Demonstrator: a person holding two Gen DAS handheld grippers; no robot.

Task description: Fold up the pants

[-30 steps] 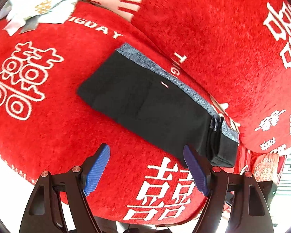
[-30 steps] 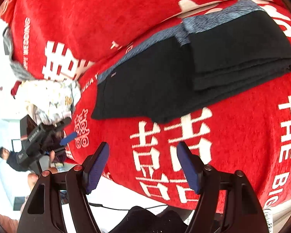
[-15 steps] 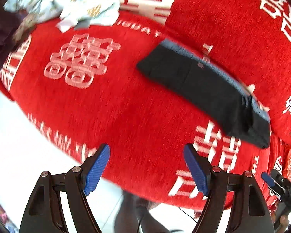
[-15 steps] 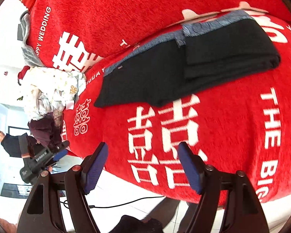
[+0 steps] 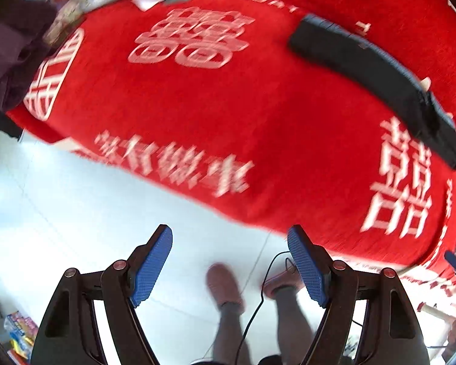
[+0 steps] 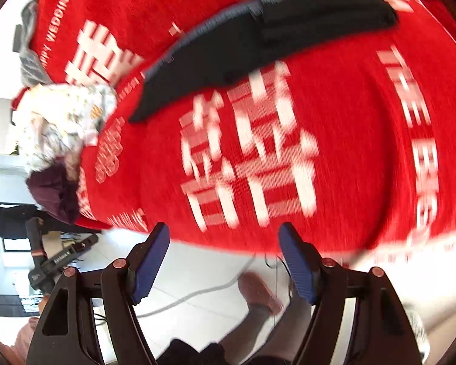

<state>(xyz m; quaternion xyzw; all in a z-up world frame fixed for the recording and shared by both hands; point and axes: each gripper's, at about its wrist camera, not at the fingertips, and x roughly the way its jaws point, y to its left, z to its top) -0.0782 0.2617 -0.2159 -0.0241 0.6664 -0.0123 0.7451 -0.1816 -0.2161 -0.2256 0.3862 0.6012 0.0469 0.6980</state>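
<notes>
The black pants (image 5: pixel 377 79) with a grey waistband lie folded on the red sofa cover (image 5: pixel 228 103), far up and right in the left wrist view. In the right wrist view the pants (image 6: pixel 258 48) lie at the top, one end folded over. My left gripper (image 5: pixel 229 261) is open and empty, held over the white floor, well back from the sofa. My right gripper (image 6: pixel 223 258) is open and empty, also off the sofa's front edge. Both views are blurred.
A pile of light patterned clothes (image 6: pixel 60 121) and a dark purple garment (image 6: pixel 54 194) sit at the sofa's end. The person's pink slippers (image 5: pixel 225 286) and a cable (image 5: pixel 258 298) are on the white tiled floor. Another person (image 6: pixel 9 216) stands at the far left.
Both grippers have pulled back from the sofa and away from the pants, which now look smaller and farther. The floor and slippers have come into view. Both grippers stay open.
</notes>
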